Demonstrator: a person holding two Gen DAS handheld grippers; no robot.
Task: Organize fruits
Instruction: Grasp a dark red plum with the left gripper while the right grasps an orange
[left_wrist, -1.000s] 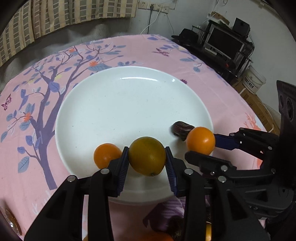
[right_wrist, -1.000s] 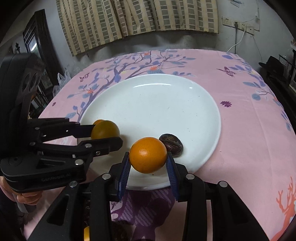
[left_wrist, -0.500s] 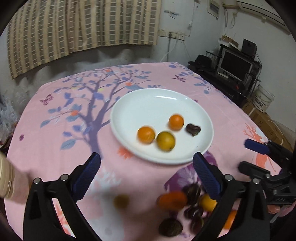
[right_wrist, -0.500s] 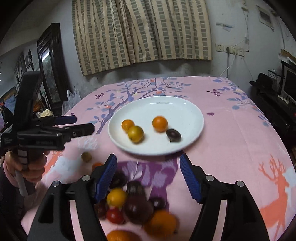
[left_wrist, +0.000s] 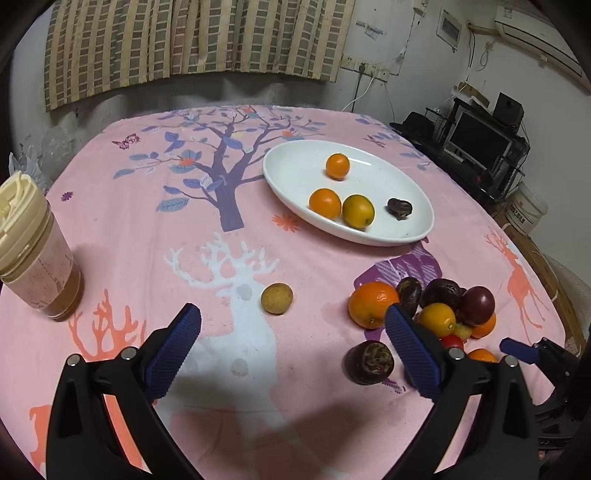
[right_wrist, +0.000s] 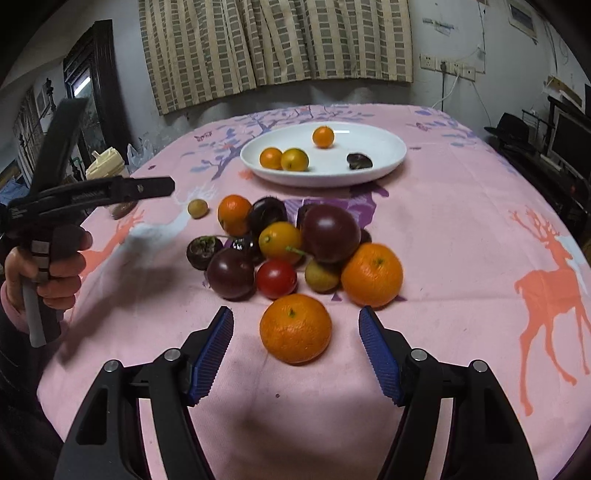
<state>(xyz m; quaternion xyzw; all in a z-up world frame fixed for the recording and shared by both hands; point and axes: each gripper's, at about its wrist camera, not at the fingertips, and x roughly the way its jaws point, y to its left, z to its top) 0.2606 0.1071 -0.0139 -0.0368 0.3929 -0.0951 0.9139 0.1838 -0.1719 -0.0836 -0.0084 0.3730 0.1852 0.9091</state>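
Both hand-held grippers are hovering over the bench w/ jaws wide apart, holding nothing: left hand-held gripper (left_wrist: 293, 334), right hand-held gripper (right_wrist: 296, 334). The plate (right_wrist: 384, 146) is carrying 3 small oranges & 1 dark fruit. The fruit pile (right_wrist: 295, 243) is lying near the plate; one orange (right_wrist: 295, 328) is sitting just before the right jaws.

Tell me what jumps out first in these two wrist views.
The heap of mixed fruit on the pink tablecloth, with one orange right between the open right hand-held gripper fingers. Behind it, the white plate holds three small orange fruits and one dark one. The left hand-held gripper is open too, empty.
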